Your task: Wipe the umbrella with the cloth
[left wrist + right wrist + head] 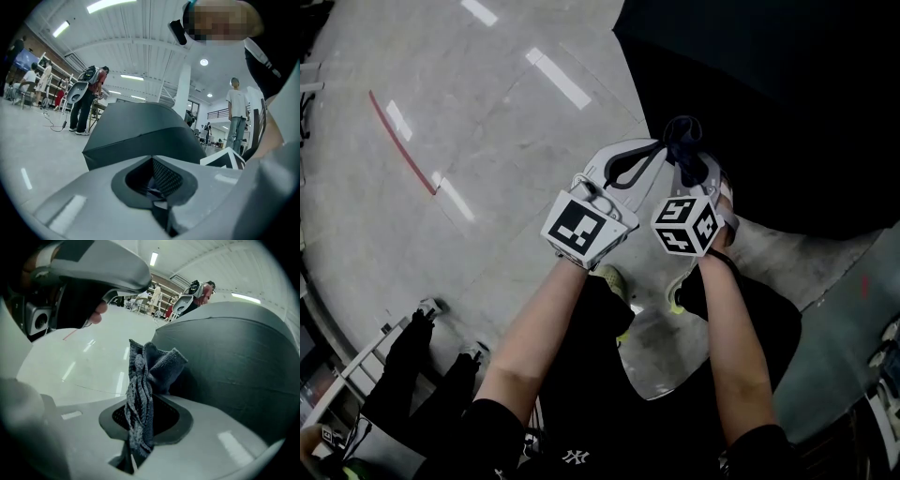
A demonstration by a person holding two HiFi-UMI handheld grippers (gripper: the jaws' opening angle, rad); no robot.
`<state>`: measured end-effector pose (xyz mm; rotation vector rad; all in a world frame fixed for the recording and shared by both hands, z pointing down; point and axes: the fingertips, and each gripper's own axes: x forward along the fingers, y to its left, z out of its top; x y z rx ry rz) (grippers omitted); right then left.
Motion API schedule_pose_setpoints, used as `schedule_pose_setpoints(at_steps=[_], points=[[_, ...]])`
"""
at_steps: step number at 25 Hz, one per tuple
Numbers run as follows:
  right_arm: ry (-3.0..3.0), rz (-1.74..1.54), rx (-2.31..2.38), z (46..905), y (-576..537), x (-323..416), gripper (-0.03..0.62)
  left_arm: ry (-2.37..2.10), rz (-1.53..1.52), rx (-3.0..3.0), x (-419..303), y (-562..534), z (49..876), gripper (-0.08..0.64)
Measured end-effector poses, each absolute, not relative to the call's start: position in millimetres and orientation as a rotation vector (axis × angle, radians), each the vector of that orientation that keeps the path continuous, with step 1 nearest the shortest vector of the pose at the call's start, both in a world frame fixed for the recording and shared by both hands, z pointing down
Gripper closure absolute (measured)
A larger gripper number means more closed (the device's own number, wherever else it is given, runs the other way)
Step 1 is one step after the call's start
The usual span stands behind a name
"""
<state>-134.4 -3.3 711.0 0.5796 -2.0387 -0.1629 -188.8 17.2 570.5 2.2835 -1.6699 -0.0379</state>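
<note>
Umbrella [769, 103] is open, its black canopy spread wide and filling the upper right of the head view above the pale, glossy floor [469, 131]. Its domed outer face is turned up and toward the person. The shaft and handle are hidden, so which way the long axis runs cannot be told from here. The canopy's rim sweeps from the top middle down to the right edge.

Both grippers are held out side by side, just in front of that rim. The right gripper [686, 161] has its jaws clamped tight on the cloth [682, 141], a dark grey towelling rag. In the right gripper view the cloth [140, 394] stands up out of the right gripper [140, 427] in a twisted bunch, its free end flopping to the right. The umbrella [234, 371] bulges close behind it and fills the right side. Whether rag and canopy actually touch cannot be made out.

The left gripper [654, 147] sits just beside the right one, jaws pressed together with nothing clearly gripped. In the left gripper view the left gripper [153, 180] points straight at the umbrella [140, 131], whose panelled canopy rises just beyond the tips, one fold line running across it.
</note>
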Motion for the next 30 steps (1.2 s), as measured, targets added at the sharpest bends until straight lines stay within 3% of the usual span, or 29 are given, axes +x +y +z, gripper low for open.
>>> schedule_pose_setpoints(at_steps=[13,30], points=[[-2.158,-0.003,0.581,601,10,-111,0.505,-1.614,-0.043,2.228,-166,19,485,0.560],[-2.022,0.005,0.962,457,-81,87,0.505,-1.359,-0.087,2.420,-14,-31,362,0.560]])
